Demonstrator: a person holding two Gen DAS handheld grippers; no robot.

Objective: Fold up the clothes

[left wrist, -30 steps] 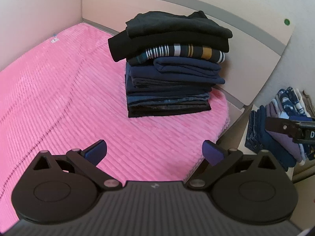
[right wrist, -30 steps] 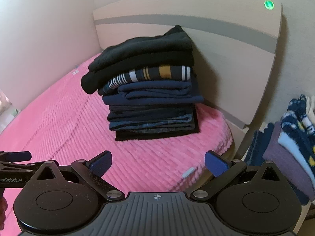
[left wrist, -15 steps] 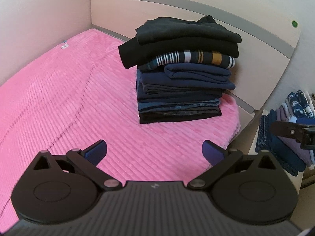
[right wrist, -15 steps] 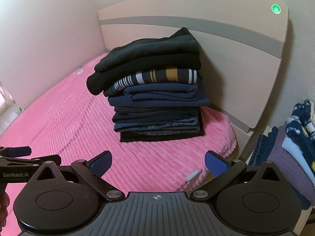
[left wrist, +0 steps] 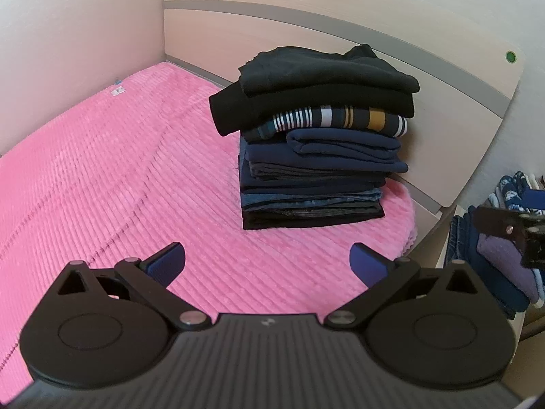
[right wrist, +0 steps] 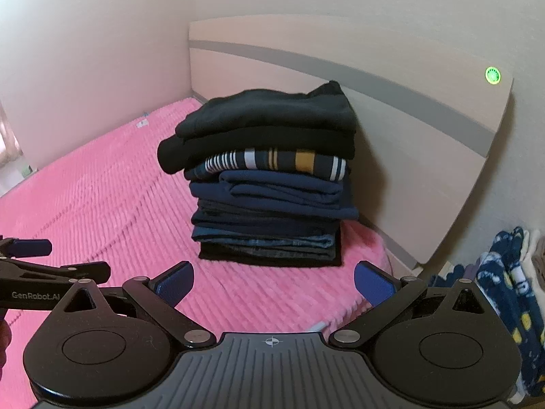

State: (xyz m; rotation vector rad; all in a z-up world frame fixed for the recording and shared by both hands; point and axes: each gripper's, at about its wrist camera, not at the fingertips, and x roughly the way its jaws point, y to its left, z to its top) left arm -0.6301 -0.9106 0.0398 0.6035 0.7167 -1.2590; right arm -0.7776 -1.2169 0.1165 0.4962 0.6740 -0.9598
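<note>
Far out to the left of the left gripper (left wrist: pixel 267 259) the pink bedspread (left wrist: pixel 112 184) runs flat to the wall, with nothing lying on it in that reach, so there is wide open room on that side for spreading a garment. Over the past second the view has swung: the stack of folded clothes (left wrist: pixel 316 143) has drifted from ahead-left of the left gripper to ahead and a little right of it, and in the right wrist view it now sits straight ahead of the right gripper (right wrist: pixel 272 284). Neither tool took hold of anything in that time; both have their jaws spread wide and carry nothing. The stack stands squared up, close against the headboard (left wrist: pixel 391 44), black pieces on top and a striped one beneath them. With the folded stack done and the tools bare, this fits either a pause before fetching another item or the close of the work. To the right of both grippers the bed's rounded edge drops away, and beyond it sits a second pile of clothes (right wrist: pixel 511 293), a tighter side to move in.
</note>
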